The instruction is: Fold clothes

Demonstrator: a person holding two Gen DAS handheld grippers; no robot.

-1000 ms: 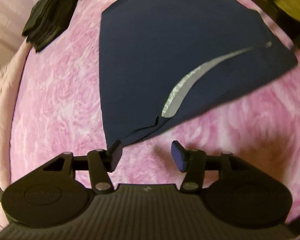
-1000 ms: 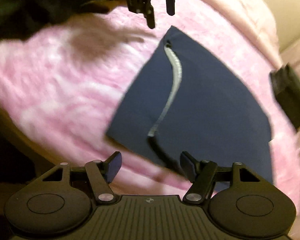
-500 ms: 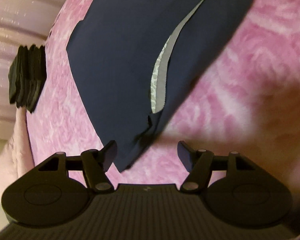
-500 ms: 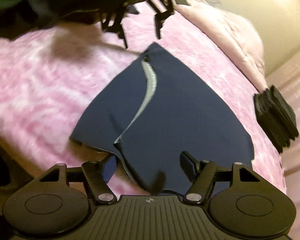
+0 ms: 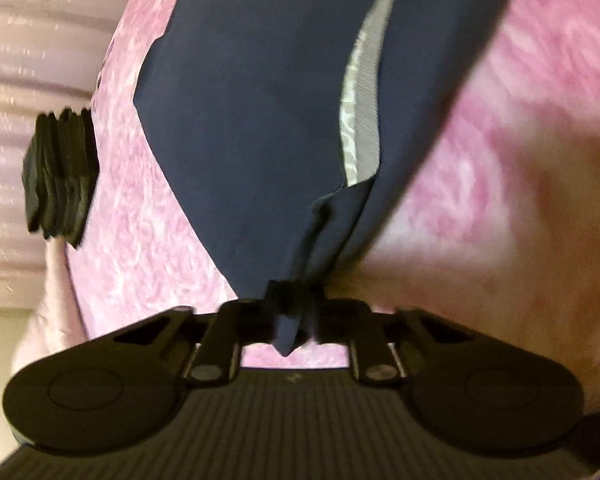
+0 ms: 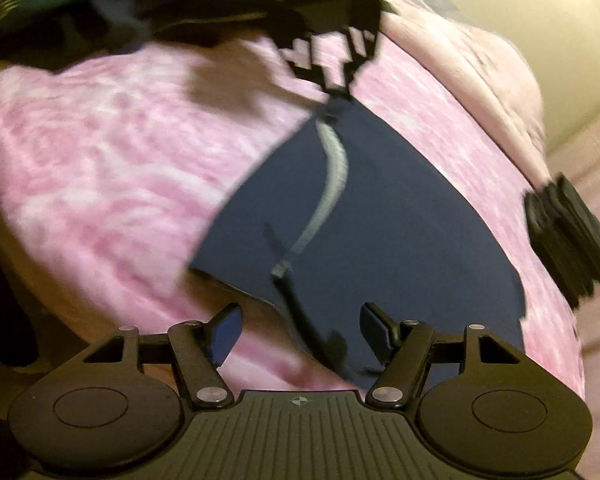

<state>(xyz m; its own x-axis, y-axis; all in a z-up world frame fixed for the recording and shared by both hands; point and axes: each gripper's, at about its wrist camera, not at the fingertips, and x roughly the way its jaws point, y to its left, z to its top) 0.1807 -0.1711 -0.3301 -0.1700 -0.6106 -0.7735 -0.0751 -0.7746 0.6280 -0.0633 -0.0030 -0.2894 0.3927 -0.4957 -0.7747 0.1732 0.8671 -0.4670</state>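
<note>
Black folded stack (image 5: 60, 176) sat at the left edge of the pink blanket (image 5: 140, 240), likely finished items. Left gripper (image 5: 292, 316) was pinched tight on a corner of the navy garment (image 5: 252, 120), which lay flat mid-blanket, probably to lift that corner for a fold. Right gripper (image 6: 300, 332) hovered wide apart over the opposite edge, gripping nothing, seemingly positioned for the matching corner.

Both wrist views face each other, low across one navy garment (image 5: 260, 120).

Right gripper (image 6: 300, 334) fingers apart over navy garment (image 6: 400, 240) on pink blanket (image 6: 100, 152).
</note>
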